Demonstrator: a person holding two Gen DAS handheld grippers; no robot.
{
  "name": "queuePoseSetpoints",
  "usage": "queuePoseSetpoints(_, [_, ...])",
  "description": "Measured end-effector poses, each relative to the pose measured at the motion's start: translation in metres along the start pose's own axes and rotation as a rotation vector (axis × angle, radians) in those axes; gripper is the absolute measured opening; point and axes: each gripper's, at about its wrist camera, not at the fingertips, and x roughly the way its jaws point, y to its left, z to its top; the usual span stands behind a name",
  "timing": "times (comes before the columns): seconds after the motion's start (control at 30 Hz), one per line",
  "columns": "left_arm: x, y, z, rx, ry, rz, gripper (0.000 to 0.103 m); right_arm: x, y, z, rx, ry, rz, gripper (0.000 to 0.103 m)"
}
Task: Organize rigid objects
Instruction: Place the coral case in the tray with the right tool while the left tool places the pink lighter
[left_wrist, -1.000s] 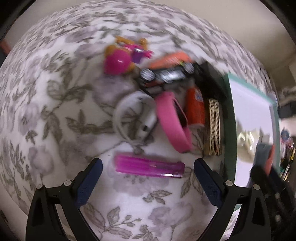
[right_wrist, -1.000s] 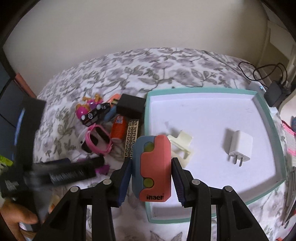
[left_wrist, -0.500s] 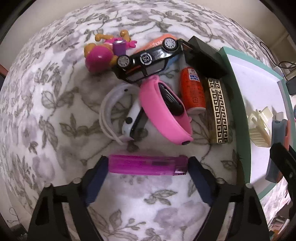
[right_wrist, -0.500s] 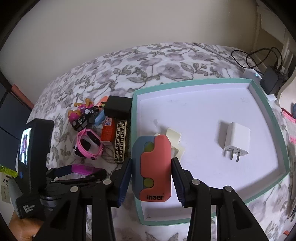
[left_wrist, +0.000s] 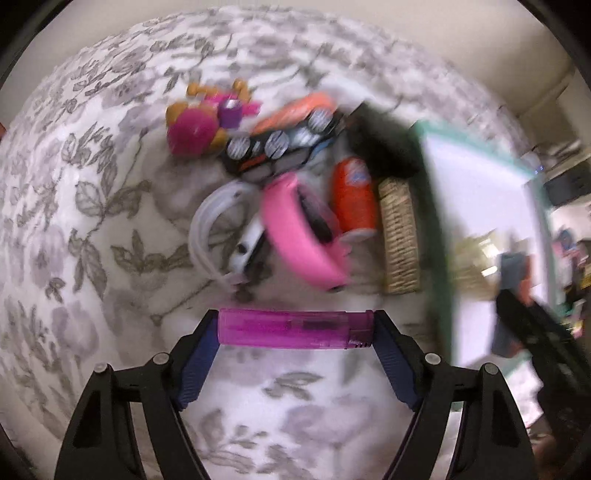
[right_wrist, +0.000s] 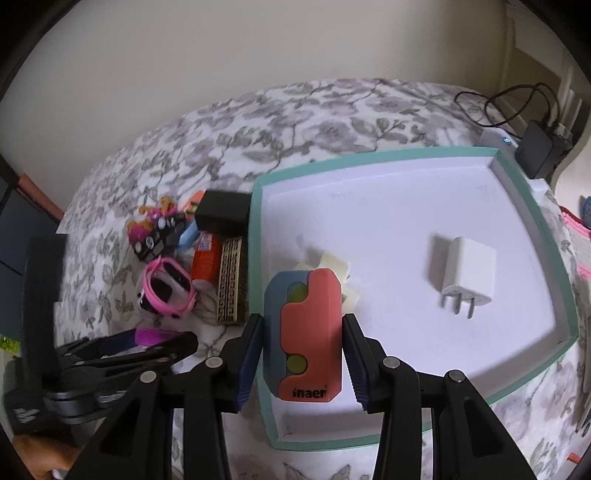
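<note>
Left gripper (left_wrist: 295, 328) fingers clenched endwise on purple lighter (left_wrist: 291, 329), right gripper (right_wrist: 302, 341) grasping coral-blue case (right_wrist: 304, 338) over tray (right_wrist: 532, 221) corner

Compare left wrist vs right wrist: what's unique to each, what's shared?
Left wrist only: the left claw gripping the purple lighter end to end; a white band.

Right wrist only: the right claw holding a coral-and-blue case; a white charger in the tray; a black adapter.

Both: the teal-rimmed tray, pink watch, orange tube.

Both hand-held grippers (left_wrist: 295, 328) (right_wrist: 303, 343) clamped, pointing steeply down.
</note>
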Motion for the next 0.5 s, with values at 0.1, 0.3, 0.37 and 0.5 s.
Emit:
queuePoseSetpoints(0.1, [-0.024, -0.010, 0.000, 0.021, -0.087, -0.023, 0.082, -0.012, -0.007, 0.003, 0.028, -0.048, 0.005, 0.045])
queuePoseSetpoints(0.3, [-0.044, -0.043, -0.004, 0.124, -0.158, -0.067, 0.082, -0.026, -0.035, 0.009, 0.112, -0.113, -0.045, 0.045])
queuePoseSetpoints(0.37, [-0.046, -0.059, -0.008, 0.166, -0.176, -0.068, 0.082, -0.028, -0.047, 0.011, 0.145, -0.123, -0.073, 0.045])
queuePoseSetpoints(0.5, [-0.051, -0.089, -0.015, 0.253, -0.214, -0.071, 0.082, -0.032, -0.076, 0.009, 0.220, -0.139, -0.126, 0.045])
